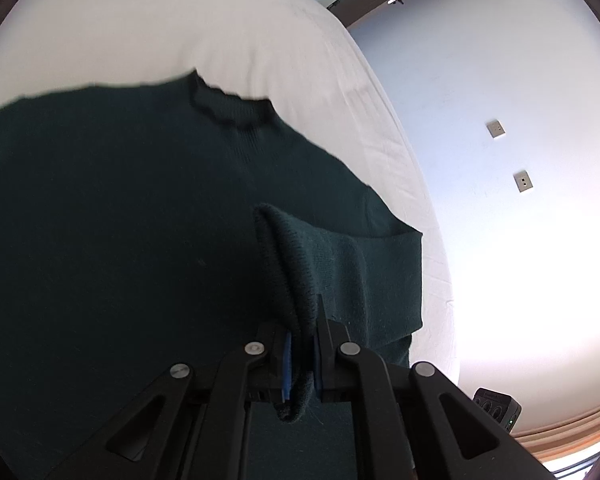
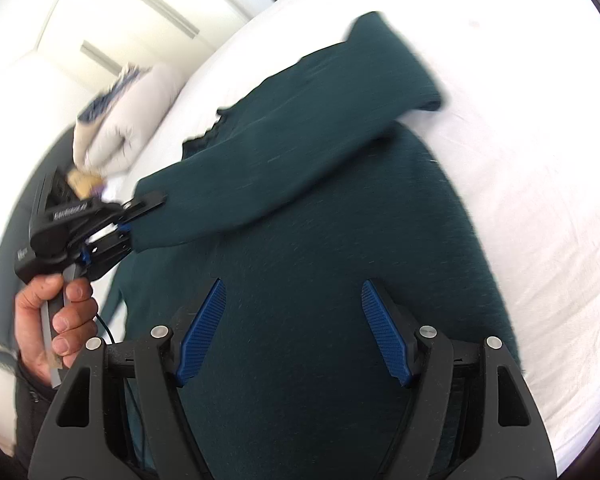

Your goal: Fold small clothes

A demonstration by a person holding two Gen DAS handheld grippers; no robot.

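A dark green knit sweater (image 2: 320,280) lies flat on a white bed (image 2: 540,200); it also fills the left wrist view (image 1: 120,220). My left gripper (image 1: 302,356) is shut on the sweater's sleeve cuff (image 1: 288,272) and holds the sleeve (image 2: 280,160) lifted across the sweater's body. The left gripper also shows in the right wrist view (image 2: 140,220), held by a hand. My right gripper (image 2: 294,332) is open and empty, hovering over the lower body of the sweater.
A folded white garment with blue trim (image 2: 116,120) lies at the bed's far left. A white wall with sockets (image 1: 496,128) stands beyond the bed edge (image 1: 400,152). A small black device (image 1: 498,404) sits low right.
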